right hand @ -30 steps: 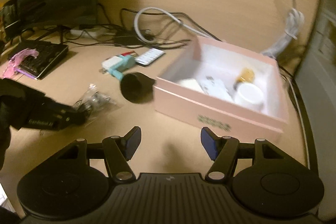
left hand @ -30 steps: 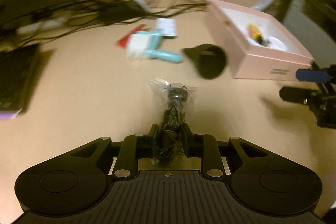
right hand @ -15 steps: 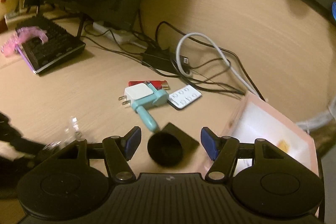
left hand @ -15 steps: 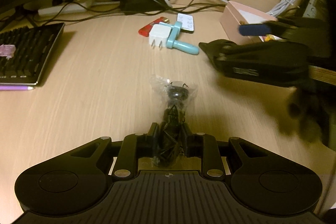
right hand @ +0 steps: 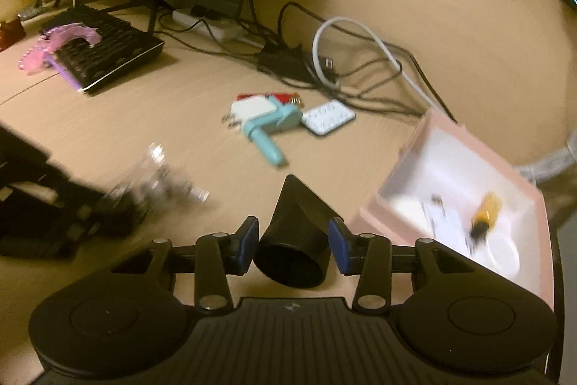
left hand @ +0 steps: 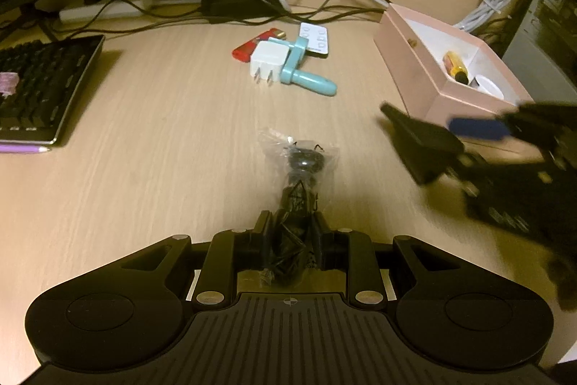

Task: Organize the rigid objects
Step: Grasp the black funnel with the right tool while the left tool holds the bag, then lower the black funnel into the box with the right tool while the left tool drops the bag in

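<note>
light: dim, warm yellow | blur: motion smear, right wrist view | edges: fisheye bending, dark corners

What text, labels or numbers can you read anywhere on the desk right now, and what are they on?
No text can be read in either view.
Pink box: no print readable on the walls that show.
Blister pack: only blister bumps show, no print readable.
Right gripper body: light marks, blurred by motion.
Keyboard: key legends too dark and small.
Bagged black part: no readable label.
</note>
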Demonstrator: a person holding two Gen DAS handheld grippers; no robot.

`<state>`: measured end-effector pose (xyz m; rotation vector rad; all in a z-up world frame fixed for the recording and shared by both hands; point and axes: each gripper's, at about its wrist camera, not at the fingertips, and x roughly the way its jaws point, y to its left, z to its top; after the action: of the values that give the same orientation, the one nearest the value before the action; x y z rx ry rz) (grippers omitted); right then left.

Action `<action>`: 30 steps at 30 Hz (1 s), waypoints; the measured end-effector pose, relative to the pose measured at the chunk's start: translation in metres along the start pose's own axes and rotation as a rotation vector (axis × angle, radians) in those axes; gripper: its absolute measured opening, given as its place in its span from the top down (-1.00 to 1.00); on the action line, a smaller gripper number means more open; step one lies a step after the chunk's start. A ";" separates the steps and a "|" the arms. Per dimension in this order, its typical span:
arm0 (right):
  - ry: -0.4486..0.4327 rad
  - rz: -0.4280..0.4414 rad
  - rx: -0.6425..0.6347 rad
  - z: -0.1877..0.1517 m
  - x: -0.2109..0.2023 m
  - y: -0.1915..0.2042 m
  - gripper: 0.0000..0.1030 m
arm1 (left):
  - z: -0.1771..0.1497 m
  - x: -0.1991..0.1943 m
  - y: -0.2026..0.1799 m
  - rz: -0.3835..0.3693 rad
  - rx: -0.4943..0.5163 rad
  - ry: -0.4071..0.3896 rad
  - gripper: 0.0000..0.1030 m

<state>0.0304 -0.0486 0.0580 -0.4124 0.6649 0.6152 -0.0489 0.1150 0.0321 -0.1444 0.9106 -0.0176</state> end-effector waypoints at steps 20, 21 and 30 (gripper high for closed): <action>0.041 0.063 0.182 -0.024 0.008 -0.015 0.05 | -0.006 0.004 -0.016 0.034 0.103 -0.045 0.49; 0.029 0.062 0.172 -0.024 0.002 -0.013 0.05 | -0.008 0.003 -0.019 0.040 0.128 -0.052 0.49; -0.017 -0.024 0.204 -0.036 -0.068 -0.035 0.11 | -0.006 -0.014 -0.051 -0.174 0.252 -0.007 0.53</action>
<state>-0.0055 -0.1207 0.0839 -0.2251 0.6984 0.5218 -0.0601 0.0645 0.0458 0.0115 0.8788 -0.2923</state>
